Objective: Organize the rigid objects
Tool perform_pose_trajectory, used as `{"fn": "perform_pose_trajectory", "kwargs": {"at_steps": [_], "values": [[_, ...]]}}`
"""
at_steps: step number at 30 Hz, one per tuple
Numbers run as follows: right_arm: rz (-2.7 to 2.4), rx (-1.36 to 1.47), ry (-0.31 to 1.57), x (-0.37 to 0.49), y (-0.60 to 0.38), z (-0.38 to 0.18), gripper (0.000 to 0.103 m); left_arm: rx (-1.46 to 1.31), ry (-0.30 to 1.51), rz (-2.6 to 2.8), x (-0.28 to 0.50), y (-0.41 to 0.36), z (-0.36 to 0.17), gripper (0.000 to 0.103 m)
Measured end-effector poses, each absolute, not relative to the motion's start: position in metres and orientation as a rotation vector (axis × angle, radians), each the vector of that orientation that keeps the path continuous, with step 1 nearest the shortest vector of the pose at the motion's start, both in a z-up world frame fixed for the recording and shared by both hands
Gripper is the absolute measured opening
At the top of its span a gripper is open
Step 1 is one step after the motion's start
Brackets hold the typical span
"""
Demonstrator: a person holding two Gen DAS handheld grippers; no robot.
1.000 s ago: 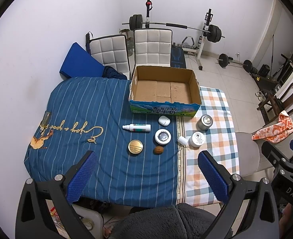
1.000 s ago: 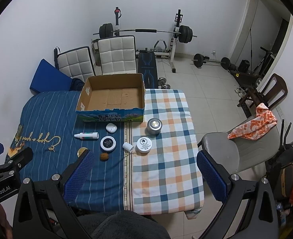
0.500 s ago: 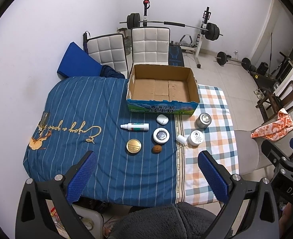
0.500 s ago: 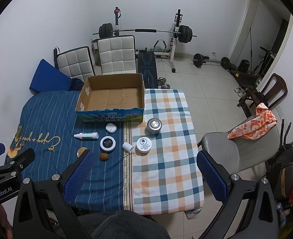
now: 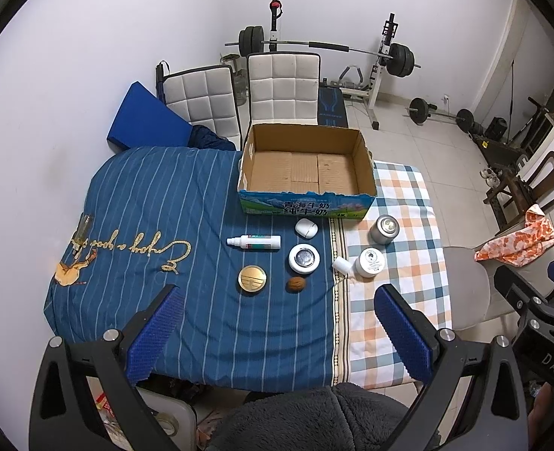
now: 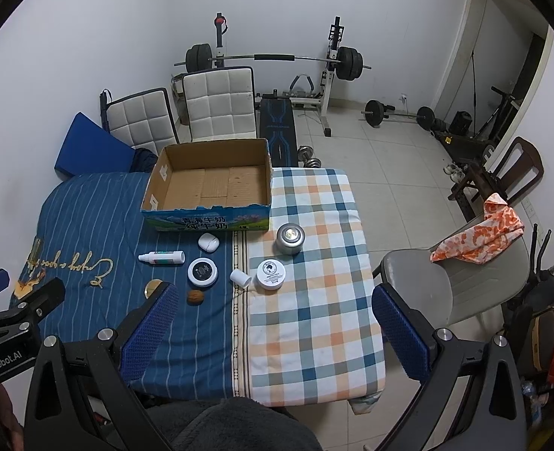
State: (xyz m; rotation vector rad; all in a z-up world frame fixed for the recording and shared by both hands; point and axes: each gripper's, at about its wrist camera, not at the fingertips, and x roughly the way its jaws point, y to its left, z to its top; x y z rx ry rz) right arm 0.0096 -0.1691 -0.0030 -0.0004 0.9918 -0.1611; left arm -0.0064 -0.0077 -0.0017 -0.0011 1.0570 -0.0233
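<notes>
While both grippers hover high above the near edge of the surface [image 5: 186, 203], nothing has yet gone into the cardboard box [image 5: 307, 171], which sits open and bare at the far edge. The left gripper [image 5: 277, 332] is spread wide and holds nothing; the right gripper [image 6: 275, 332] is likewise wide and unladen. The loose items lie in a cluster just in front of the box, toward the middle of the surface: a white spray bottle [image 5: 254, 242] on its side, a white earbud case [image 5: 306, 227], a round black-and-white jar [image 5: 304, 258], a gold disc [image 5: 252, 280], a walnut [image 5: 296, 284], a small white bottle [image 5: 342, 265] tipped against a white-lidded jar [image 5: 369, 262], and a metal tin [image 5: 384, 228]. The risks, as I judge them, come from crowding and shape: closing on the white-lidded jar could knock the bottle leaning on it, and the walnut or the lying spray bottle may roll on the soft cloth if nudged off-centre. The flat gold disc offers little height to pinch, so the fingers could drag the cloth instead.
</notes>
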Motion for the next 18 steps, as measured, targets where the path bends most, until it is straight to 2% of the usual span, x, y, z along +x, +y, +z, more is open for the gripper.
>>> {"fn": "perform_pose_trajectory", "kwargs": {"at_steps": [18], "values": [[-0.151,0.006,0.991,0.0109,-0.1682,0.0027,0.103,0.004,1.053,-0.018,-0.0016,-0.0083,0.0001,0.103]]}}
